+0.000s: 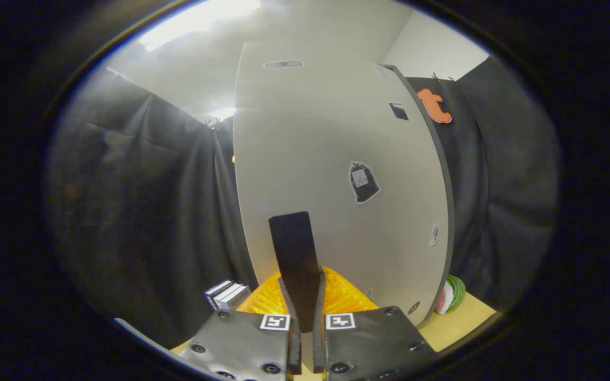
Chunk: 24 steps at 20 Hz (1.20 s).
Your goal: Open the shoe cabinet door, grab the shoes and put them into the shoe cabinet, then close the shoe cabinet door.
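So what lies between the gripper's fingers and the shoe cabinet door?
In the gripper view, a flat black tab, pinched on both sides by the gripper, rises in front of the cabinet door.

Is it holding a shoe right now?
No, the fingers pinch a flat dark tab in front of the pale cabinet door, not a shoe.

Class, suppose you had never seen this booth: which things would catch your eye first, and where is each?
First comes the big pale cabinet door, dotted with stickers, rising just beyond the tool. Next is the dark flat handle, which sticks up between the tool's fingers, and both fingers press on it. Behind it glows an orange ribbed object at the door's foot.
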### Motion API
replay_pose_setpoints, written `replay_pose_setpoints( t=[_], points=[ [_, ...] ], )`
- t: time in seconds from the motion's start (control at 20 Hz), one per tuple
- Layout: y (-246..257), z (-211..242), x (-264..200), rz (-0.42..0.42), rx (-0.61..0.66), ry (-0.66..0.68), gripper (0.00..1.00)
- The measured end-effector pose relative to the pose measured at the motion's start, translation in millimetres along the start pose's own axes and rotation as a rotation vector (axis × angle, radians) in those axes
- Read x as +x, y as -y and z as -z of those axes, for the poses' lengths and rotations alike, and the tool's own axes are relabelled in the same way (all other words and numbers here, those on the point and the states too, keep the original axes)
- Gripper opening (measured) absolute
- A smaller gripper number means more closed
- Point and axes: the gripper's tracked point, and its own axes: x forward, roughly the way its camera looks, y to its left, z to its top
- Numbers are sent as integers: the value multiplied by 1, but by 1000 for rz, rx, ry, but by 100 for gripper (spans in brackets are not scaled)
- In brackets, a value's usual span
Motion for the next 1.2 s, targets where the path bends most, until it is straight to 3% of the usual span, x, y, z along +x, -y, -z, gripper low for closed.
replay_pose_setpoints(
  t=[0.6, 1.2],
  points=[
    [46, -9, -67, -62, -26, -3, 10],
    [125, -25, -122, 11, -72, 37, 9]
  ],
)
